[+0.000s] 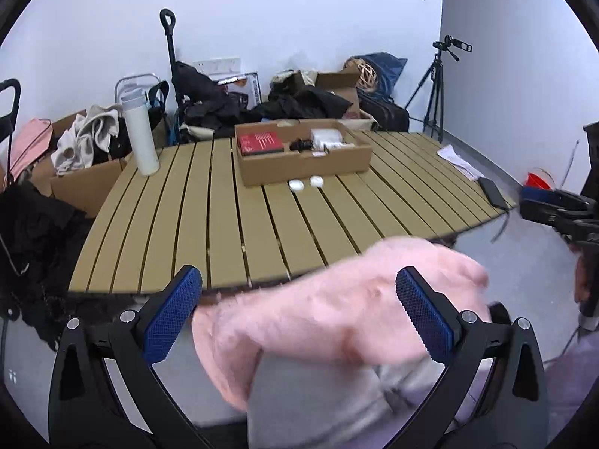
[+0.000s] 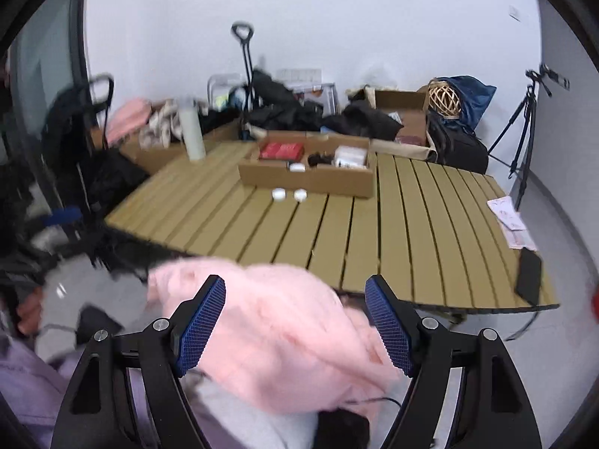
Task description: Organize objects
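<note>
A shallow cardboard box sits on the slatted wooden table, also in the right wrist view. It holds a red box, a black item and white items. Two small white round cases lie on the table in front of the box, and they also show in the right wrist view. My left gripper is open, below the table's near edge, with a pink fleece sleeve crossing between its fingers. My right gripper is open over the same pink fleece.
A white bottle stands at the table's far left. Papers and a black phone lie at the right edge. Cardboard boxes, clothes, bags and a trolley crowd the wall behind. A tripod stands at the right.
</note>
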Demonstrator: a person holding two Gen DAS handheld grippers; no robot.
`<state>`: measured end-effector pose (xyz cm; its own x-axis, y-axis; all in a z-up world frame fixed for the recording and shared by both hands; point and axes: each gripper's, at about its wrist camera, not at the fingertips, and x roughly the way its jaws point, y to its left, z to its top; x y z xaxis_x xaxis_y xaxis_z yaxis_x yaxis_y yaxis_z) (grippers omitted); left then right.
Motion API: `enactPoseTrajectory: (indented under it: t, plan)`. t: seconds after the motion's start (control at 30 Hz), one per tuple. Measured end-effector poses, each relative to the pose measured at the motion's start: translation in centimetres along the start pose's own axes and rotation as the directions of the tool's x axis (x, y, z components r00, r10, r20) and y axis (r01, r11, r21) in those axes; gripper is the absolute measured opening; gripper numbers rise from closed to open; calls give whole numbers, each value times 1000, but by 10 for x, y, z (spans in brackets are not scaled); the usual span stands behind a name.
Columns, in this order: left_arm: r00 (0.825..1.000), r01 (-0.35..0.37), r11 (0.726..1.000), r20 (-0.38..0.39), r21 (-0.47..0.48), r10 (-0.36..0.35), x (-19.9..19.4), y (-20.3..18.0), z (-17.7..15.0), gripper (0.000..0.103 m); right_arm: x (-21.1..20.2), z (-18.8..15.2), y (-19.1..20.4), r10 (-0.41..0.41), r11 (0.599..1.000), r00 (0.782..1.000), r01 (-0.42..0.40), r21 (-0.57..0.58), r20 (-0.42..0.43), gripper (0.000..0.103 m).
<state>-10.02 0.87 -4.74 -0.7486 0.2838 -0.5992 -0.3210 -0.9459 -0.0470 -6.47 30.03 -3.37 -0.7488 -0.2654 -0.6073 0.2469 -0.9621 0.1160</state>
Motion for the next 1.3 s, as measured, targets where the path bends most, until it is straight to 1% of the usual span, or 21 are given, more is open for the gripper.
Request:
enactPoseTrajectory:
  t: [0.03, 0.1, 0.2, 0.27, 0.4, 0.5, 0.53, 0.57, 0.6, 0.63, 0.7, 0.77, 0.83, 0.93, 0.97, 1.0, 1.07, 1.1, 1.17, 1.23, 1.3]
  plan:
    - [1000, -2, 1000, 10, -4, 2, 11, 2, 5, 103, 10, 2, -10, 45, 998, 999, -45, 41, -11, 81]
    - [1000, 8, 1000, 19, -15, -7, 41, 9, 17, 103, 38, 7, -22, 78, 996, 995, -74, 59, -66, 80]
    - [999, 17, 1000, -28, -25, -18, 102, 18, 38, 103, 94, 18, -24, 54, 998, 991, -56, -14, -126, 80]
    - [998, 33, 999, -50, -39, -35, 144, 25, 52, 103, 131, 29, -25, 44, 997, 990, -52, -49, -137, 80]
    - [993, 73, 996, -88, -44, -77, 214, 29, 71, 101, 226, 54, -29, 40, 993, 982, -59, -99, -184, 80]
    - [984, 65, 998, -166, -20, -68, 271, 28, 78, 97, 289, 69, -31, 20, 989, 976, -51, -136, -217, 80]
    - [979, 67, 998, -191, -19, -70, 288, 28, 80, 91, 312, 74, -31, 15, 987, 973, -50, -151, -229, 80]
    - [974, 73, 997, -216, -21, -76, 307, 29, 80, 87, 327, 77, -31, 14, 985, 972, -54, -163, -235, 76]
    - [971, 67, 998, -230, -15, -69, 318, 28, 80, 85, 344, 80, -31, 21, 982, 968, -68, -178, -251, 66]
    - [968, 61, 998, -241, -10, -62, 328, 27, 80, 78, 362, 83, -31, 30, 977, 962, -85, -193, -271, 63]
    - [964, 60, 998, -260, -11, -61, 347, 27, 83, 70, 381, 87, -32, 17, 972, 962, -79, -219, -273, 49]
    - [959, 83, 996, -271, -21, -86, 358, 27, 84, 57, 394, 91, -37, 21, 970, 961, -86, -226, -277, 46]
    - [955, 99, 995, -280, -27, -103, 364, 28, 85, 49, 406, 93, -42, 54, 972, 955, -117, -204, -290, 45]
    - [954, 126, 992, -272, -18, -127, 364, 24, 84, 27, 411, 95, -41, 87, 962, 956, -154, -225, -280, 43]
    - [953, 132, 991, -273, -10, -129, 364, 22, 84, 26, 412, 95, -39, 99, 959, 954, -167, -229, -283, 41]
    - [954, 128, 992, -272, 4, -122, 363, 20, 84, 26, 411, 95, -35, 99, 956, 956, -169, -241, -277, 33]
    - [955, 112, 993, -279, 19, -103, 358, 16, 81, 26, 413, 94, -30, 74, 951, 960, -149, -270, -270, 31]
    - [952, 110, 994, -289, 11, -102, 357, 15, 81, 26, 413, 94, -27, 73, 950, 959, -151, -275, -273, 28]
    - [948, 100, 995, -301, -19, -102, 346, 17, 81, 25, 409, 93, -24, 75, 949, 957, -155, -273, -281, 28]
    - [956, 95, 994, -274, -58, -107, 314, 21, 82, 25, 389, 93, -21, 58, 950, 963, -134, -281, -263, 28]
    - [963, 91, 992, -244, -92, -111, 278, 24, 84, 25, 354, 94, -20, 44, 953, 973, -108, -281, -225, 28]
